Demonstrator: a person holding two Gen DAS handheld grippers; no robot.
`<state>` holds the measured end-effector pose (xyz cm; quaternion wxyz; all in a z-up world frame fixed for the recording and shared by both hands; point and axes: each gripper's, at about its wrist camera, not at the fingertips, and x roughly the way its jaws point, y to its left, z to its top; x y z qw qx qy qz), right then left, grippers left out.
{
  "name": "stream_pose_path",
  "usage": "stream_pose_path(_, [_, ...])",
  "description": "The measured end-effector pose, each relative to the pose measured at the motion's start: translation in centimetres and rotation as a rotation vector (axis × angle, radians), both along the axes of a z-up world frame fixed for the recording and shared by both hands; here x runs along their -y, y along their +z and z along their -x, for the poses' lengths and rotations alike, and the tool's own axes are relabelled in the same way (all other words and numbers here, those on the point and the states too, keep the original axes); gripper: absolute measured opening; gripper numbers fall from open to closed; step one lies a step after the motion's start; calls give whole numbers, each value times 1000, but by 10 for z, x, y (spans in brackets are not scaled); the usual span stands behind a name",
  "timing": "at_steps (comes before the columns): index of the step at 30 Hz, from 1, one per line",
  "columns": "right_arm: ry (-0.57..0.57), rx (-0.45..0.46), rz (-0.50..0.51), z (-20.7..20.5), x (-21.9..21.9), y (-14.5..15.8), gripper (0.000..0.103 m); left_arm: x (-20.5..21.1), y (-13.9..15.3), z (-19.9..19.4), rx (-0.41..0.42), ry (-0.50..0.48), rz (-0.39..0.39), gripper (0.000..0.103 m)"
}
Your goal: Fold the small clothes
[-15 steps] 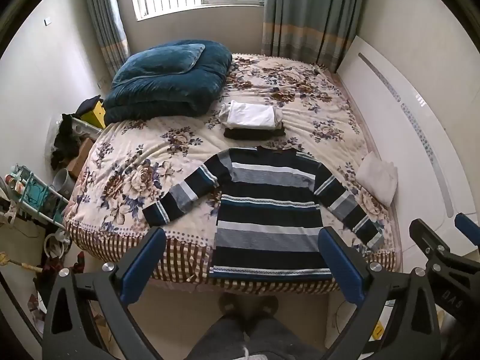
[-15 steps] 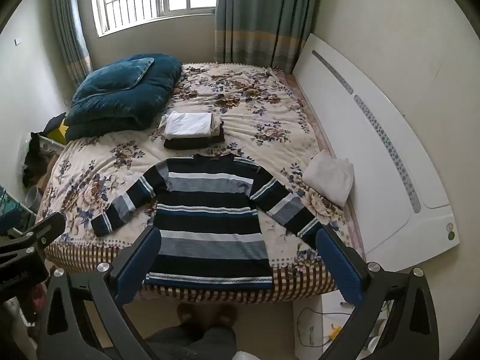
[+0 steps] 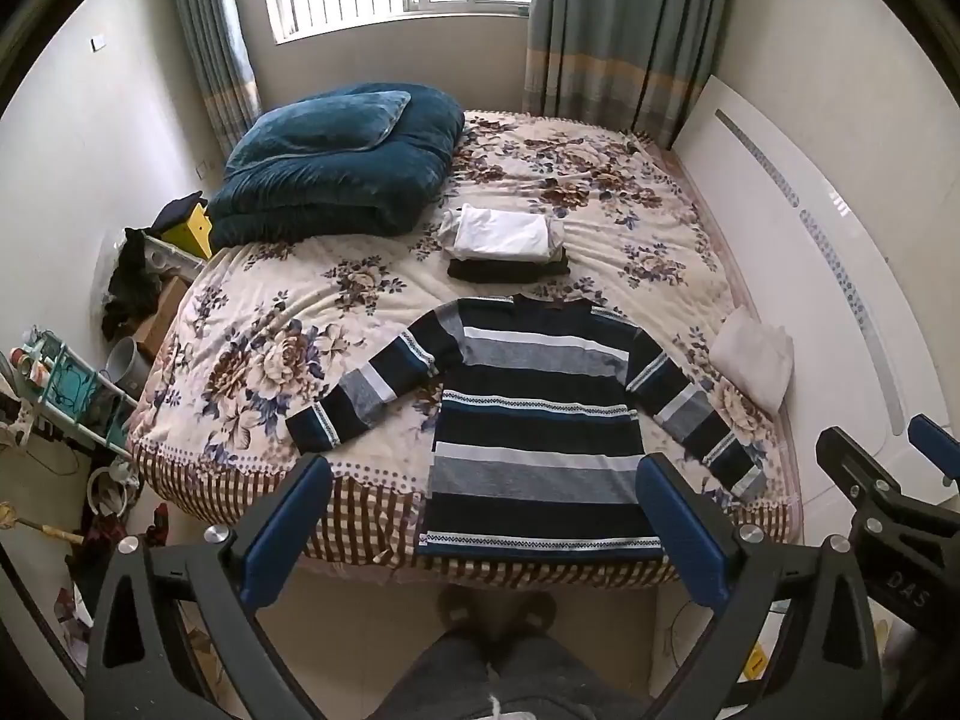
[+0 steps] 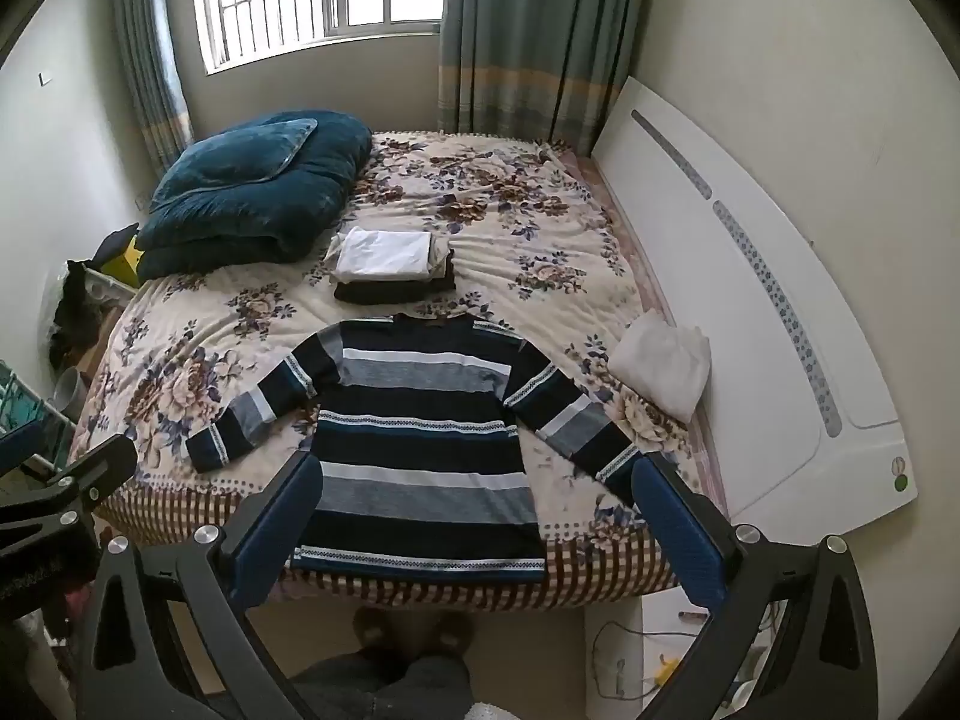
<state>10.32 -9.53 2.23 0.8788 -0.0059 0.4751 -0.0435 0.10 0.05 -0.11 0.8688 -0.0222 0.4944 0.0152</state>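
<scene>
A striped navy, grey and white sweater (image 3: 540,420) lies flat on the floral bed (image 3: 252,360), sleeves spread, hem at the near edge. It also shows in the right wrist view (image 4: 420,444). My left gripper (image 3: 480,516) is open and empty, held high above the near bed edge. My right gripper (image 4: 474,516) is open and empty at a similar height, and shows at the right edge of the left wrist view (image 3: 888,480). A stack of folded clothes (image 3: 507,243), white on dark, sits behind the sweater's collar.
A folded blue quilt with pillow (image 3: 336,168) lies at the bed's far left. A folded white cloth (image 3: 753,357) lies at the bed's right side by the white headboard (image 3: 840,276). A cluttered shelf and boxes (image 3: 72,384) stand left. The person's feet (image 3: 492,612) are below.
Both views have shifted very slightly; the sweater and the other clothes have not moved. Both grippers stay open.
</scene>
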Motion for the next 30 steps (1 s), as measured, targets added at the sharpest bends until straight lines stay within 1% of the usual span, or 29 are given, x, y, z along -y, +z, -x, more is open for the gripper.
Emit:
stream_pose_path(3, [-2, 2, 3, 1, -5, 5, 103, 0, 1, 2, 6, -7, -1, 103])
stream_pose_path(10, [3, 5, 6, 4, -6, 2, 103, 1, 6, 1, 7, -7, 0, 103])
stream_pose_path(17, [9, 10, 5, -8, 0, 16, 103, 2, 11, -1, 3, -9, 6, 103])
stream_pose_path(19, [6, 9, 4, -7, -1, 15, 103, 0, 12, -2, 5, -8, 3, 103])
stream_pose_path(22, [13, 9, 9, -9, -1, 16, 103, 0, 26, -12, 9, -2, 0, 103])
stream_pose_path(24, [13, 11, 5, -8, 0, 15, 103, 1, 28, -14, 13, 2, 0, 103])
stream_pose_path(30, [11, 10, 0, -13, 0, 19, 103, 1, 25, -17, 15, 5, 7, 103])
